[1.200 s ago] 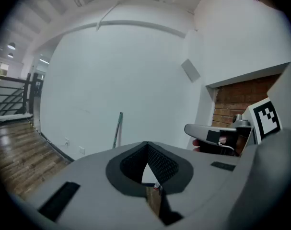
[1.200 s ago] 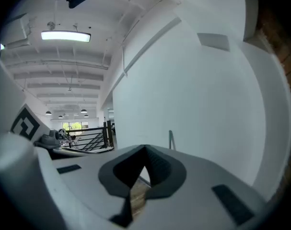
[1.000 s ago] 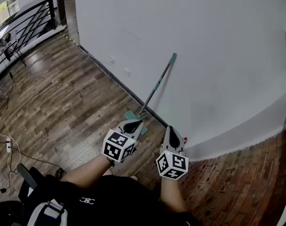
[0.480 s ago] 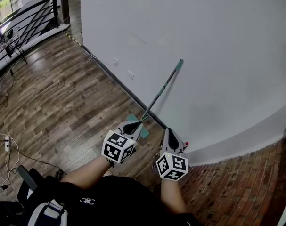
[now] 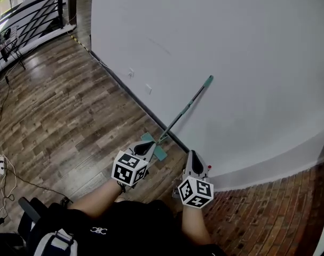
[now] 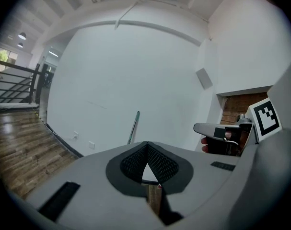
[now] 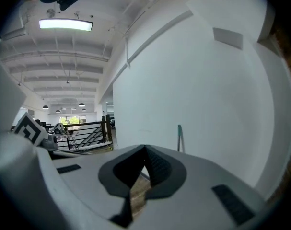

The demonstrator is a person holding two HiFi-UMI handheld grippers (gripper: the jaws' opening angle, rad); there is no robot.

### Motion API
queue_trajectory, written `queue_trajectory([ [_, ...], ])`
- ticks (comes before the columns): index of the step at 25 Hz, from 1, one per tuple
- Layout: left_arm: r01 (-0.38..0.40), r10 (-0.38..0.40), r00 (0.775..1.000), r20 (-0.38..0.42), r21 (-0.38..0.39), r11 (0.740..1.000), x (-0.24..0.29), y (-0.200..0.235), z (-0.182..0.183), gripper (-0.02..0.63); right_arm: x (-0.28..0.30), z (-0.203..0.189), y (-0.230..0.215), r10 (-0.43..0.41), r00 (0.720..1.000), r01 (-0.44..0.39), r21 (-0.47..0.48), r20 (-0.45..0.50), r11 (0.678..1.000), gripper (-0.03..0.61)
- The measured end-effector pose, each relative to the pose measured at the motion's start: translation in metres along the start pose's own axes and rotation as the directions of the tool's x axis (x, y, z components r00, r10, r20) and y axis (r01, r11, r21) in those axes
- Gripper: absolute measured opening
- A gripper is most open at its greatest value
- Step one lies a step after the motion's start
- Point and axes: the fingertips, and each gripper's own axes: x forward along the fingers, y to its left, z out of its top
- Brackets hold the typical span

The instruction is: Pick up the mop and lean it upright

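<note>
The mop (image 5: 184, 110) leans against the white wall, with its teal flat head (image 5: 154, 146) on the wooden floor at the wall's foot and its teal grip end up. My left gripper (image 5: 147, 146) hangs just in front of the mop head, shut and empty. To its right, my right gripper (image 5: 193, 154) points at the wall, shut and holding nothing. In the left gripper view the mop handle (image 6: 133, 127) rises beyond the shut left gripper (image 6: 146, 145). The right gripper view has the mop handle (image 7: 180, 137) to the right of the right gripper (image 7: 144, 148).
The white wall (image 5: 231, 47) runs diagonally, with two sockets (image 5: 131, 73) low on it. A black railing (image 5: 28, 15) stands at the far left. Cables and a power strip (image 5: 1, 167) lie on the wood floor at the left. Brick-pattern floor (image 5: 268, 212) lies at the right.
The mop stays leaning on the wall while it slides lower and rightward in the picture. Both grippers have shifted slightly with the person and remain shut.
</note>
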Motion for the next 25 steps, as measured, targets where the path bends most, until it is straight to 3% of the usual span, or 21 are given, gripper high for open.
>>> queue_trajectory([
  [6,0.017,-0.017,0.999,-0.036,-0.002,1.000,0.026,0.012,-0.003,-0.005,0.031,-0.004,-0.013,-0.020,1.000,0.020,0.016,-0.016,1.000,0.014],
  [11,0.023,-0.021,0.998,-0.056,0.034,0.999,0.068,0.018,0.010,-0.005,0.073,0.004,-0.055,-0.055,0.998,0.054,0.054,0.014,0.997,0.014],
  [16,-0.011,0.013,0.999,-0.048,0.030,0.999,0.136,0.038,0.047,-0.005,0.136,0.015,-0.110,-0.050,0.999,0.051,0.079,-0.015,0.996,0.014],
  [21,-0.022,0.023,1.000,-0.017,0.065,0.998,0.189,0.029,0.087,-0.005,0.168,0.039,-0.157,-0.045,0.999,0.045,0.088,-0.001,0.995,0.014],
  [25,-0.007,0.011,0.999,-0.052,0.085,0.996,0.233,0.019,0.092,-0.005,0.199,0.042,-0.185,-0.027,0.999,0.029,0.103,-0.019,0.994,0.014],
])
